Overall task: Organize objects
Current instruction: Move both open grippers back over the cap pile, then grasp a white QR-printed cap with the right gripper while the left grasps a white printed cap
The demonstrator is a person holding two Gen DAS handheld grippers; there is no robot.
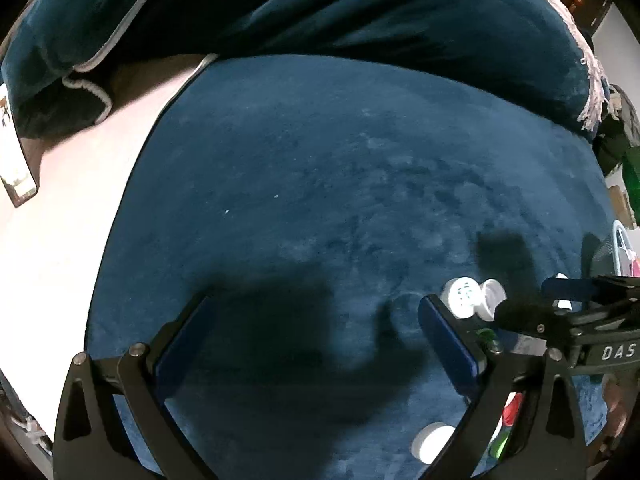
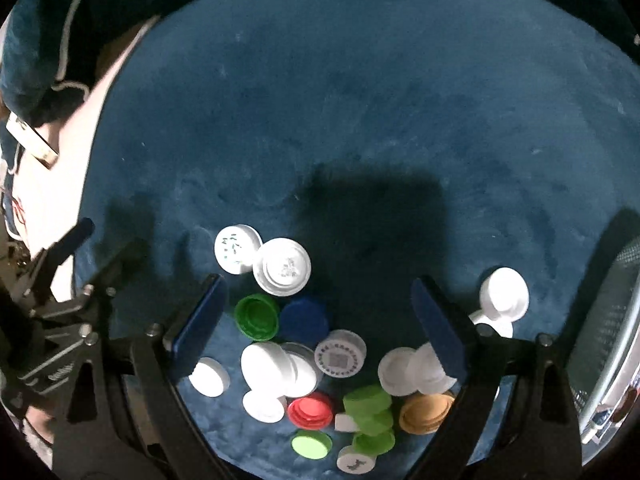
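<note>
In the right wrist view the right gripper (image 2: 316, 320) hangs released, its two blue pads spread wide with nothing pressed between them, and the pile of bottle caps (image 2: 320, 368) lies directly beneath and between them in the lower centre of the frame, on the blue velvet surface (image 2: 360, 120). Nearest the left pad sits the green cap (image 2: 256, 317), open side up, touching the dark blue cap (image 2: 305, 320); lower in the frame lie the red cap (image 2: 311, 409) and the tan cap (image 2: 426, 412). Farther up, two white caps (image 2: 282, 266) rest edge to edge. The caps are round, so no long axis constrains the approach. In the left wrist view the left gripper (image 1: 316, 340) is also released, over bare velvet, with the caps off to its lower right. The right gripper is judged the nearer one, needing mostly a descent. A mesh basket (image 2: 608, 320) stands at the right edge.
</note>
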